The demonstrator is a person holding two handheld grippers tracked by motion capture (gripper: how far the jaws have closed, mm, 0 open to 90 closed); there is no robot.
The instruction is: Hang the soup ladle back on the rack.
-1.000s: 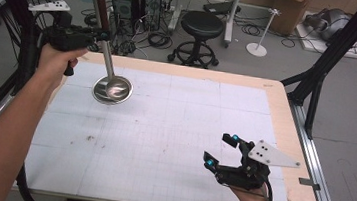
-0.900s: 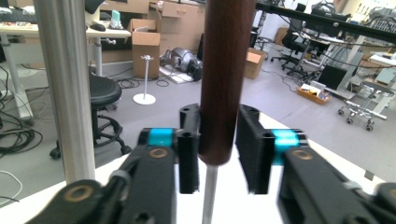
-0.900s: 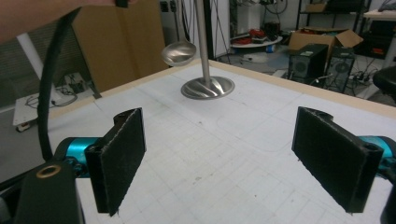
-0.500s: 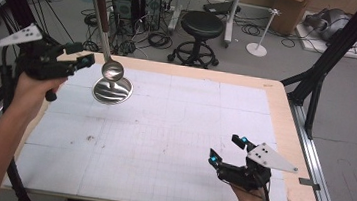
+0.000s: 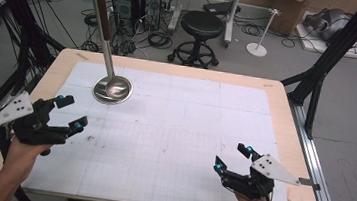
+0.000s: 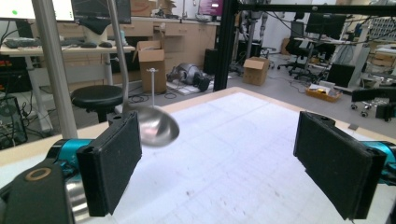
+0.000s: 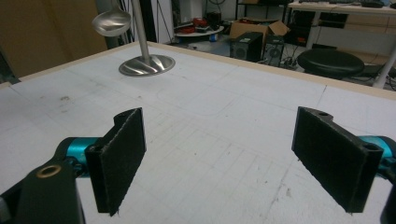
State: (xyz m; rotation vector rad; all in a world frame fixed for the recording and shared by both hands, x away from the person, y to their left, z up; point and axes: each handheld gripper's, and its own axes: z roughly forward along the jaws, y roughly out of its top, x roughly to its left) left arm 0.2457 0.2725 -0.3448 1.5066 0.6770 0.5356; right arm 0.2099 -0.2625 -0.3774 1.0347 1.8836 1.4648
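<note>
A steel ladle (image 6: pixel 159 126) hangs by its thin curved handle beside the upright pole (image 6: pixel 51 65) of a stand. The stand's round steel base (image 5: pixel 112 91) sits at the far left of the white mat. In the right gripper view the ladle's bowl (image 7: pixel 111 22) hangs left of the pole (image 7: pixel 140 28), above the base (image 7: pixel 145 65). My left gripper (image 5: pixel 72 113) is open at the near left, well short of the stand, with nothing between its jaws (image 6: pixel 219 163). Open and empty too, my right gripper (image 5: pixel 232 157) hovers at the near right (image 7: pixel 233 163).
The white gridded mat (image 5: pixel 188 131) covers most of the wooden table (image 5: pixel 285 122). Beyond the far edge stand a black stool (image 5: pixel 202 25), computer towers (image 5: pixel 136 0) and floor cables. A black frame leg (image 5: pixel 320 70) rises at the right.
My left gripper has drawn back from the stand's upright to the near left of the table, open. The ladle hangs free. The right gripper has barely shifted.
</note>
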